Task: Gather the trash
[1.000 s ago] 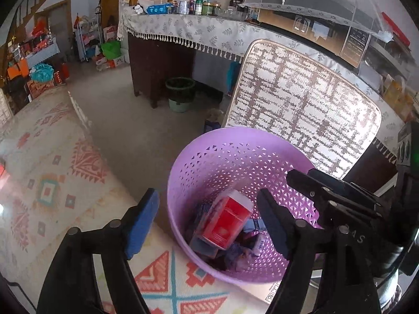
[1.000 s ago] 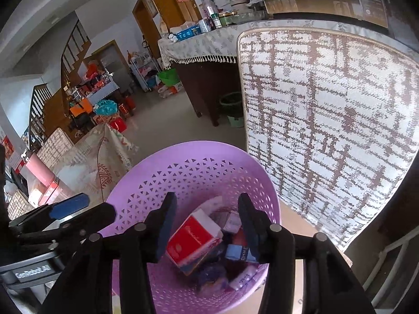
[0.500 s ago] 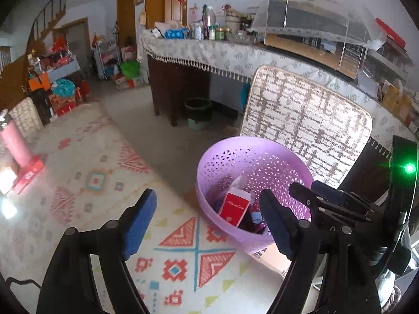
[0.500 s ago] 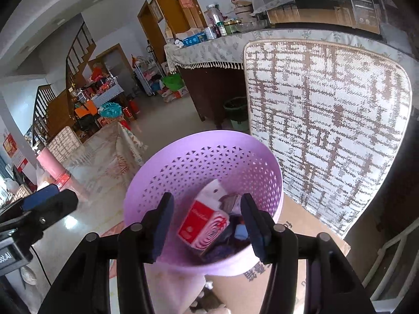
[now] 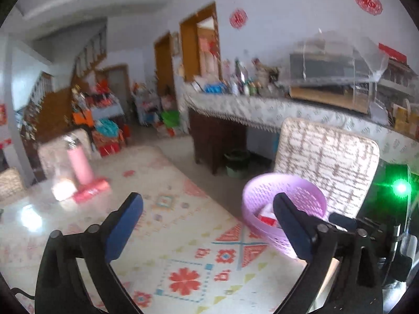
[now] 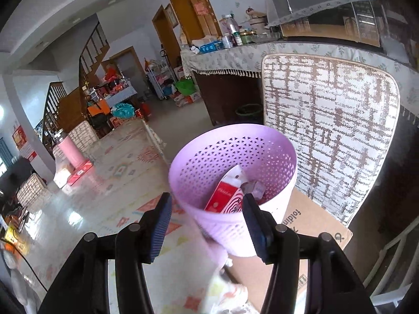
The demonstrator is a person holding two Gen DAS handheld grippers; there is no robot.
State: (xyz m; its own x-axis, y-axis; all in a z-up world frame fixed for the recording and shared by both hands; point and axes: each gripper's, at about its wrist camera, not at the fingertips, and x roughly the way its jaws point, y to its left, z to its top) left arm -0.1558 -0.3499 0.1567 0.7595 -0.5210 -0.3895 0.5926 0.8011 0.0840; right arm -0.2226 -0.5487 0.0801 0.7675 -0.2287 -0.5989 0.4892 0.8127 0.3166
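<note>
Both hand-held grippers released, nothing held.
Round perforated lilac plastic basket point(image 6: 233, 167) ahead of right hand-held gripper point(image 6: 207, 222); red carton point(image 6: 222, 196) inside; left hand-held gripper point(image 5: 207, 225) likewise.

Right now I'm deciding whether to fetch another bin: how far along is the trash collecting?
Done: the purple basket holds a red and white carton and smaller scraps beside it. In hand: nothing; the left gripper and right gripper are both open and empty. Left: the pink bottle and red pack stand on the patterned tablecloth; whether they are trash is unclear.
</note>
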